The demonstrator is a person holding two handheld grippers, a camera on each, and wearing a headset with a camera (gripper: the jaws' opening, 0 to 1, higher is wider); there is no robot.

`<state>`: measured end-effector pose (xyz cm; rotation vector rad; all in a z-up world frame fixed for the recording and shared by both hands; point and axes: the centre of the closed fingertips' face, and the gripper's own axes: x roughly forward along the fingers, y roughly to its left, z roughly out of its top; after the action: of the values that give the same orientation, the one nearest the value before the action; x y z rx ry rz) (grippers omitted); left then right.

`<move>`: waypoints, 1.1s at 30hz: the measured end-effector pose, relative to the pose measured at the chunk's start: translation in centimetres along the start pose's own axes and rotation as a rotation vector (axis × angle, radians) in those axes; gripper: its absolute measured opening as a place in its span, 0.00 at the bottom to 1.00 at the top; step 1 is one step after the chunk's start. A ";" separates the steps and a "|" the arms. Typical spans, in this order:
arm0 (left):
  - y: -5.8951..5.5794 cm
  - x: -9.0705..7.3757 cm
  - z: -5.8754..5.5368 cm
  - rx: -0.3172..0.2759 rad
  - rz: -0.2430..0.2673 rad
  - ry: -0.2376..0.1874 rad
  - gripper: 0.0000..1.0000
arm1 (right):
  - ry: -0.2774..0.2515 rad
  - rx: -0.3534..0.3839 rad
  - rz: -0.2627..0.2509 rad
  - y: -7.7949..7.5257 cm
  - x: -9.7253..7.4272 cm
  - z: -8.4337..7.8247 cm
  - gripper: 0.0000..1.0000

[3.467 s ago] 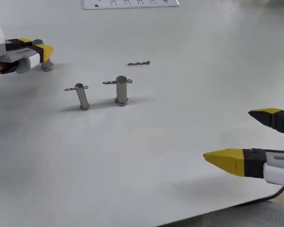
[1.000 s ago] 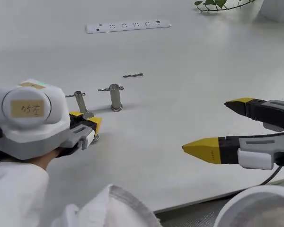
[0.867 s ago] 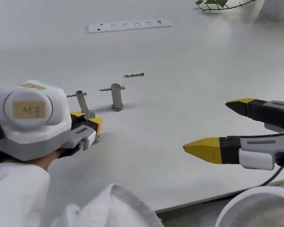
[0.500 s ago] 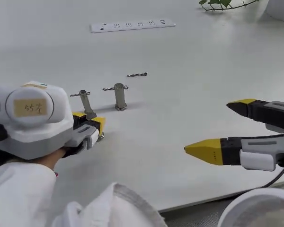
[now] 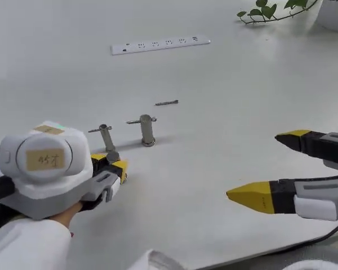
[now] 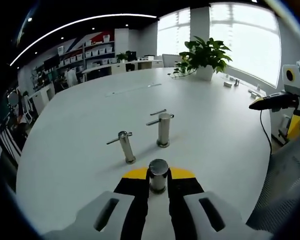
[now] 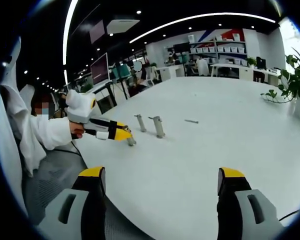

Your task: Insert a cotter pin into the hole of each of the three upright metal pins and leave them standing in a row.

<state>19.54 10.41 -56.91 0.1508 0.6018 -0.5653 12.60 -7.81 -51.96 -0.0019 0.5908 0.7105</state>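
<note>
Left gripper [image 5: 118, 167], in from far left, clamps bare steel headed pin [image 6: 158, 172] just beside two cottered steel pins [image 5: 147, 130]. Right gripper [image 5: 253, 166] gapes, well apart. Loose thin cotter pin [image 5: 167, 103] lies on white desk [image 5: 225, 79] behind them. Best: stand pin in row, hole facing right gripper.

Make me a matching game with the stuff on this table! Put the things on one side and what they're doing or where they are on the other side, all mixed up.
Things
1. left gripper
2. right gripper
3. loose cotter pin
4. power strip

Clues
A. lies flat by itself on the table
B. white, at the far side of the table
C. shut on a metal pin
D. jaws wide apart, holding nothing

Pairs: 1-C, 2-D, 3-A, 4-B
</note>
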 end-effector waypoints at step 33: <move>-1.2 -8.4 -1.7 -0.058 -0.298 0.051 0.99 | 0.071 -0.044 0.014 0.1 -0.4 0.7 0.90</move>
<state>12.34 13.74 -53.44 0.0205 0.6952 -0.8327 12.66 -7.87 -51.17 -0.0644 0.6430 0.7392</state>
